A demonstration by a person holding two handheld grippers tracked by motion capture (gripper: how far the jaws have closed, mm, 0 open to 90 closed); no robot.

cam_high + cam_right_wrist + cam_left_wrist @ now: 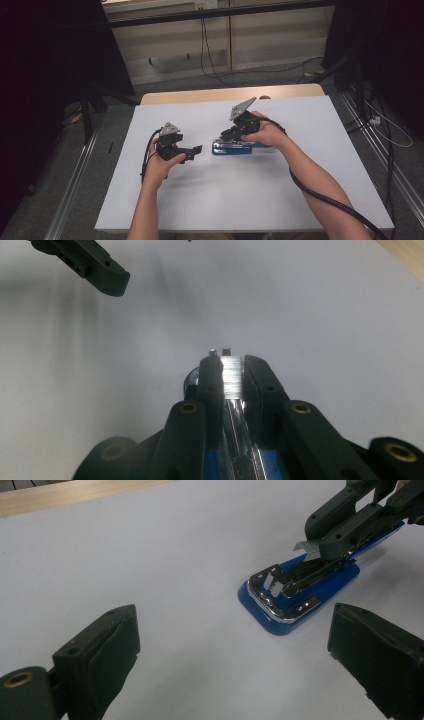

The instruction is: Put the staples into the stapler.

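Blue and chrome, a stapler (232, 148) lies flat on the white desk (300, 200), about midway between its left and right edges and a little nearer the far edge than the near one. The right gripper (223, 136), held in the person's right hand (265, 132), comes down on the stapler from the right, its black jaws clenched along the two sides of the shiny metal top arm; in the right gripper view the silver strip sits squeezed between the pads. The left gripper (196, 149) hovers just left of the stapler, apart from it, in the left hand (161, 165). Its jaws stand wide and released, with only bare desk between them, the stapler's front end lying just beyond.
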